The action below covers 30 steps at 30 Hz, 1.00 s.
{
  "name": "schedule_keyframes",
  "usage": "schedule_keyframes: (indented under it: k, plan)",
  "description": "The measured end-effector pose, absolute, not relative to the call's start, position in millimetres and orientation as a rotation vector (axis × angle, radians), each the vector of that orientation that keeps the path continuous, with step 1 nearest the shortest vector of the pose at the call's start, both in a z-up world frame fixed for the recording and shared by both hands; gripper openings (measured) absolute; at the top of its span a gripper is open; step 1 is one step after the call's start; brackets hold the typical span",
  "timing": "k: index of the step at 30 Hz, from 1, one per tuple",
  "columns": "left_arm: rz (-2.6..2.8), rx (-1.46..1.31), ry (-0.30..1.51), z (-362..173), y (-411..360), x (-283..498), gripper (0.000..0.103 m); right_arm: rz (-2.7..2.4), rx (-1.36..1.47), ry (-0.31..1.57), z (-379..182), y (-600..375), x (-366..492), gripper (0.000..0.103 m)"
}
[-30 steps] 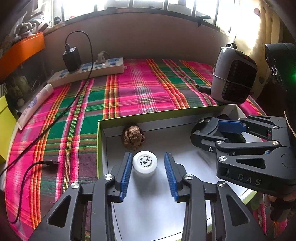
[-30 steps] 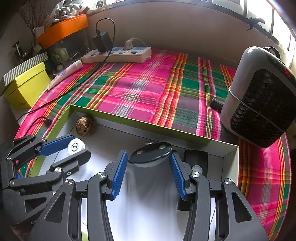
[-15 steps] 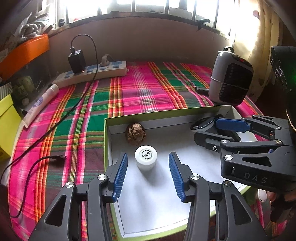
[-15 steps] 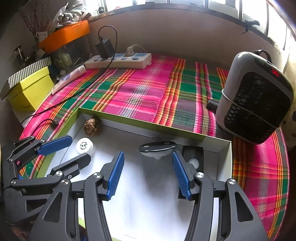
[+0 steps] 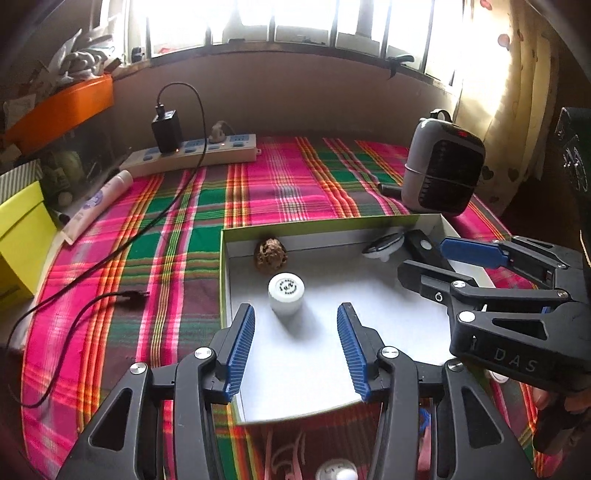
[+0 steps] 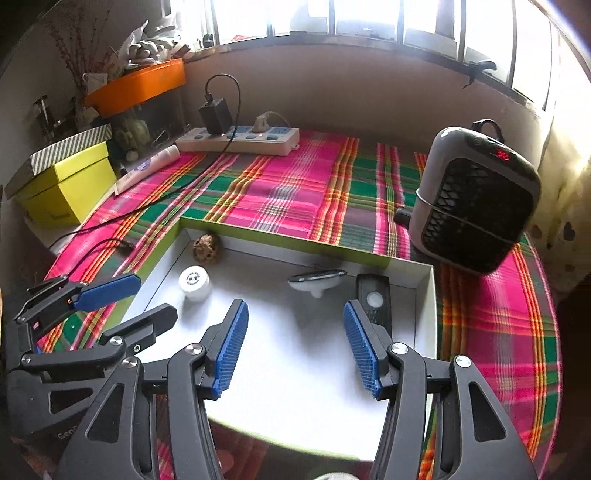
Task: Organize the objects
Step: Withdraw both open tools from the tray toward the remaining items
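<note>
Plaid cloth covers the bench [image 5: 280,184] under the window, and the green-rimmed box [image 5: 224,273] already holds a white bottle [image 5: 286,297], a brown nut [image 5: 270,254] at its 11 o'clock, a black-topped piece [image 6: 318,279] and a dark remote [image 6: 373,301]. Both the left tool [image 5: 295,345] and the right tool [image 6: 295,341] hang wide apart and empty, so these four look sorted. Whether the tube [image 5: 96,206] at 10 o'clock is left to tidy, I cannot tell.

Strong daylight is let in through a barred window [image 6: 369,18] along the far wall [image 6: 332,96], which is plain brown below the sill. A pale curtain [image 5: 517,92] is hung at the right. The table is covered by a pink-and-green plaid cloth [image 6: 288,184].
</note>
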State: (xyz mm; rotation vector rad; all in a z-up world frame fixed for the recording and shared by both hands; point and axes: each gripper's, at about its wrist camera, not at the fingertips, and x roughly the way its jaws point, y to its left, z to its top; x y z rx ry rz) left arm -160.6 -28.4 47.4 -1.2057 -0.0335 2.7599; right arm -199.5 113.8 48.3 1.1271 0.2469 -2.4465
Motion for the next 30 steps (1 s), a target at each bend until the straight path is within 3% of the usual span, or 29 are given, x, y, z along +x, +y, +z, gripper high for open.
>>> schedule_keyframes:
  k: [30]
  plan:
    - [2.791, -1.15, -0.097, 49.6, -49.1, -78.4, 0.045, -2.595, 0.996, 0.236, 61.2, 135.3, -104.8, 0.055]
